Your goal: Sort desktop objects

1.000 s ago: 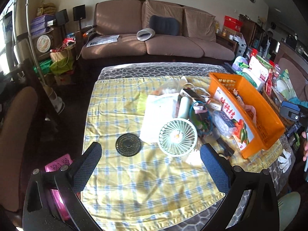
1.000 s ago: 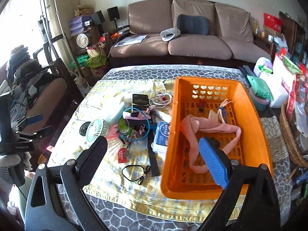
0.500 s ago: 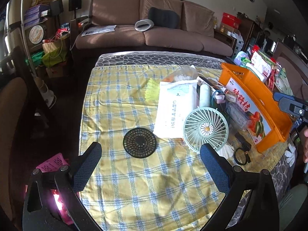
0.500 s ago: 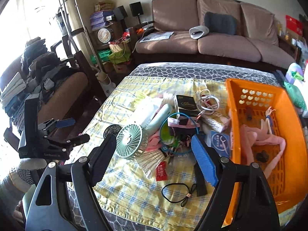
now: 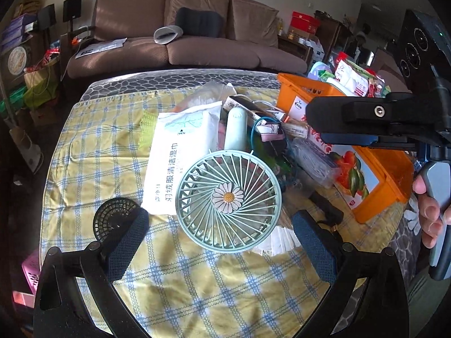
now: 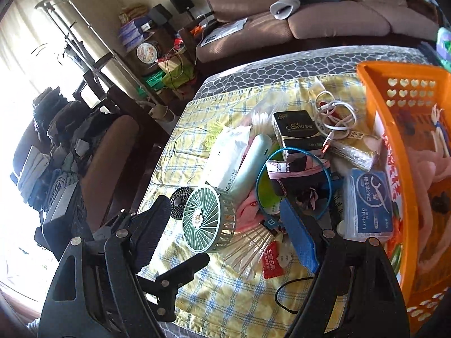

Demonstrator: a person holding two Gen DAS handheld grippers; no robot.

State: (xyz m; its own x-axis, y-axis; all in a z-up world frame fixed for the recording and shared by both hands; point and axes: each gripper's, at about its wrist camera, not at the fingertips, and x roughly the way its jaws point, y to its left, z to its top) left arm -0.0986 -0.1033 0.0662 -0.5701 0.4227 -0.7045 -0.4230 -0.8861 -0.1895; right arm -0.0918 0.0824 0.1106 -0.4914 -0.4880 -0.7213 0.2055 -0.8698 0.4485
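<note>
We hold our left gripper (image 5: 218,236) with its jaws spread wide, one blue pad on either side of the round mint-green handheld fan with a daisy at its hub (image 5: 228,201); the pads do not touch it. The fan lies on the yellow checked tablecloth (image 5: 197,290), its pale green handle (image 5: 235,131) running away from us beside a white soft pack of wet wipes with Chinese print (image 5: 180,157). A black round mesh grille (image 5: 112,221) lies flat on the cloth just left of the fan, partly behind our left pad.

Our right gripper (image 6: 222,239) also stands open with nothing pressed between its pads; from its view the fan's head (image 6: 201,222) sits between the two fingers, tilted on its edge. Just beyond lie a blue plastic ring (image 6: 293,180) around a patterned pink and black fabric strip (image 6: 293,167), a black carton box marked Carefree (image 6: 298,131), a coiled white cable (image 6: 335,112), a blue box of dental floss picks (image 6: 372,200), a white feathered shuttlecock (image 6: 251,242) and a small red sachet (image 6: 272,259). A black elastic loop (image 6: 293,290) lies nearer us on the cloth.

The orange plastic basket with heart-shaped cut-outs (image 6: 394,90) stands at the right side of the table and holds a pink cloth (image 6: 434,169).
</note>
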